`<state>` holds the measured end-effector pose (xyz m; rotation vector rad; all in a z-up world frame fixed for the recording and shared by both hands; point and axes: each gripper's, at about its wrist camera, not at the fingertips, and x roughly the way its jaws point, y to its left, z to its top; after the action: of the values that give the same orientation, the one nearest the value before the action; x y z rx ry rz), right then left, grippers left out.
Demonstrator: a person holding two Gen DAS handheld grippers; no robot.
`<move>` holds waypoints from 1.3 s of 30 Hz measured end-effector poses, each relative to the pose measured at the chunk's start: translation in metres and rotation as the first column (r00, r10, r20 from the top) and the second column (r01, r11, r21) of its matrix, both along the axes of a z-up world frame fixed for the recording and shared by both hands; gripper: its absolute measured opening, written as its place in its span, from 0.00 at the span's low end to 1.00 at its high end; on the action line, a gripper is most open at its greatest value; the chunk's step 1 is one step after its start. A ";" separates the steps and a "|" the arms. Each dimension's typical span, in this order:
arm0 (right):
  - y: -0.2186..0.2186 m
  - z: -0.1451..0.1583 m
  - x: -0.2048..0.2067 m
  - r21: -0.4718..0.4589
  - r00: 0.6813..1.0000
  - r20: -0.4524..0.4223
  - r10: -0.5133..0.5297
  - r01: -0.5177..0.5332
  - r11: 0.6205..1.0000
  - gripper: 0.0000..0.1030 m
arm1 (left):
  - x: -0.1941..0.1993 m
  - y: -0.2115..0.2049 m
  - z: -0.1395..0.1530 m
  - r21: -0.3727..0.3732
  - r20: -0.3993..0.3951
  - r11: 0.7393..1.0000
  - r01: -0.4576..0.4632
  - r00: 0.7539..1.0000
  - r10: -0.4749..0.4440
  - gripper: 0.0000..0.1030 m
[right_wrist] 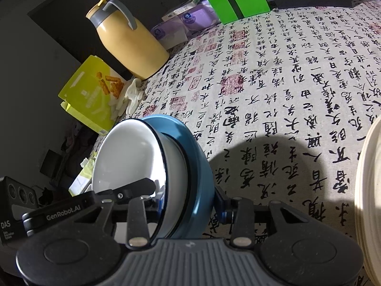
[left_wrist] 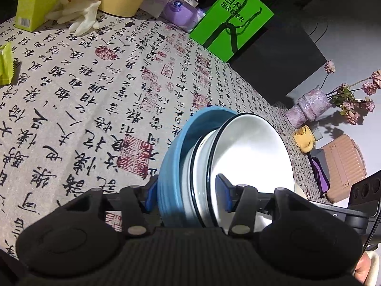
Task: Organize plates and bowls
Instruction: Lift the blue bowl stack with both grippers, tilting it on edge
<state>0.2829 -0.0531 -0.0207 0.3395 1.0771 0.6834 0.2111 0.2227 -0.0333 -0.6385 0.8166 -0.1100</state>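
A stack of dishes, a blue plate (left_wrist: 171,162) with white black-rimmed bowls (left_wrist: 250,157) nested in it, is held above the calligraphy-print tablecloth (left_wrist: 95,95). My left gripper (left_wrist: 188,194) is shut on the stack's rim, one pad behind the plate and one inside the top bowl. From the opposite side my right gripper (right_wrist: 189,205) is shut on the same stack, with the blue plate (right_wrist: 200,162) and bowl (right_wrist: 126,157) between its jaws. The left gripper's finger (right_wrist: 140,183) shows inside the bowl there. A cream plate (right_wrist: 368,190) sits at the right edge.
A yellow jug (right_wrist: 128,45), a yellow-green snack box (right_wrist: 90,95) and white gloves (right_wrist: 131,95) stand at the table's far side, beside purple tissue packs (left_wrist: 176,7) and a green box (left_wrist: 233,21). A vase of dried flowers (left_wrist: 309,104), a yellow mug (left_wrist: 303,138) and a pink case (left_wrist: 345,166) are nearby.
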 end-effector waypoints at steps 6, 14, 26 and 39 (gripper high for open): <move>-0.009 0.003 0.001 0.004 1.000 0.005 -0.009 0.009 1.000 0.38 | 0.003 -0.008 0.002 0.002 0.005 1.000 0.008 1.000 -0.008 0.49; -0.021 0.006 0.002 0.004 1.000 0.010 -0.021 0.020 1.000 0.38 | 0.006 -0.019 0.004 0.001 0.011 1.000 0.018 1.000 -0.018 0.49; -0.041 0.013 0.004 0.007 0.999 0.021 -0.037 0.037 0.999 0.38 | 0.013 -0.037 0.009 0.004 0.021 0.999 0.034 0.999 -0.034 0.49; -0.063 0.017 0.008 0.015 0.998 0.031 -0.056 0.056 0.998 0.37 | 0.020 -0.059 0.015 0.010 0.031 0.999 0.050 0.998 -0.051 0.49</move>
<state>0.2911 -0.1165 -0.0034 0.3692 1.0298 0.6451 0.2312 0.1636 -0.0180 -0.6057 0.8028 -0.1615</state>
